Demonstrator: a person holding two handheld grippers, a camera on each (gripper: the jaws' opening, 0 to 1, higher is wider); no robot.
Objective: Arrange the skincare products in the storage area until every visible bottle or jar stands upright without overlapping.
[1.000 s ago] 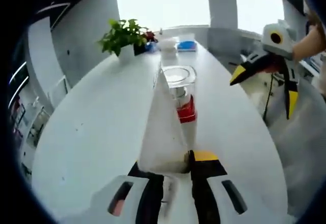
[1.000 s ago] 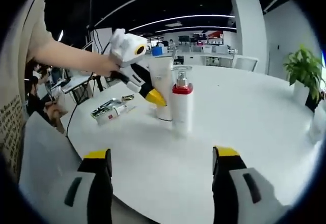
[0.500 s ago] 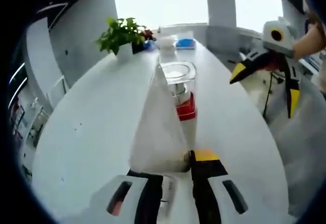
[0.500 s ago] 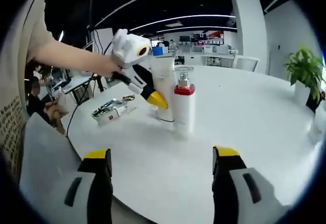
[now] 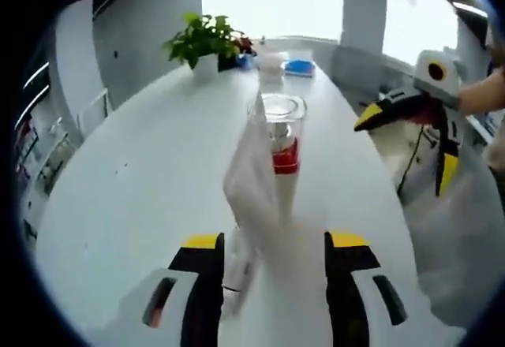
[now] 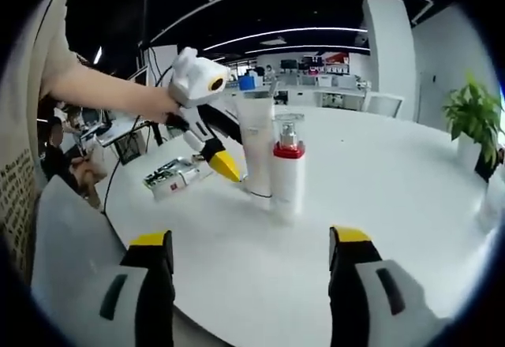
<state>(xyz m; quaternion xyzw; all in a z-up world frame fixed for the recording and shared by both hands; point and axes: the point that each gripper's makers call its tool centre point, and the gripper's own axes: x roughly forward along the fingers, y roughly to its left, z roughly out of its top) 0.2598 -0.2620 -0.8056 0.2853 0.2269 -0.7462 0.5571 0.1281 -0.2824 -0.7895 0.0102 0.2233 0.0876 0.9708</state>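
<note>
Left gripper view:
- Left gripper: jaws apart, standing either side of the white tube w/ no clamp on it. Tube upright, crimped end up, blurred.
- Pump bottle: white body, red collar, clear cap; upright just behind tube, toward desk's far end. Whether the two touch: can't tell.
- Desk: white, long oval. Far end carries potted plant, small white container and a blue item (too small to ID).
- Right gripper: at desk's right edge, jaws apart, nothing between them.

Right gripper view:
- Right gripper: jaws wide apart, nothing held, over near edge of desk.
- White tube and pump bottle: side by side, both upright, mid-desk, well clear of edges.
- Left gripper: held by a person's hand, yellow tip just beside tube's lower half.
- Silver packet: lying flat near desk's left edge.
- Plant at right edge.

Risks (judgement):
- Tube is tall on a narrow foot; a jaw brushing it on pull-back could tip it into the bottle and knock both over.
- Flat packet may count as not upright.

View differences:
- Right gripper view gives the packet and the tube/bottle spacing side-on.
- Left gripper view gives jaw clearance around tube and items at far end.
</note>
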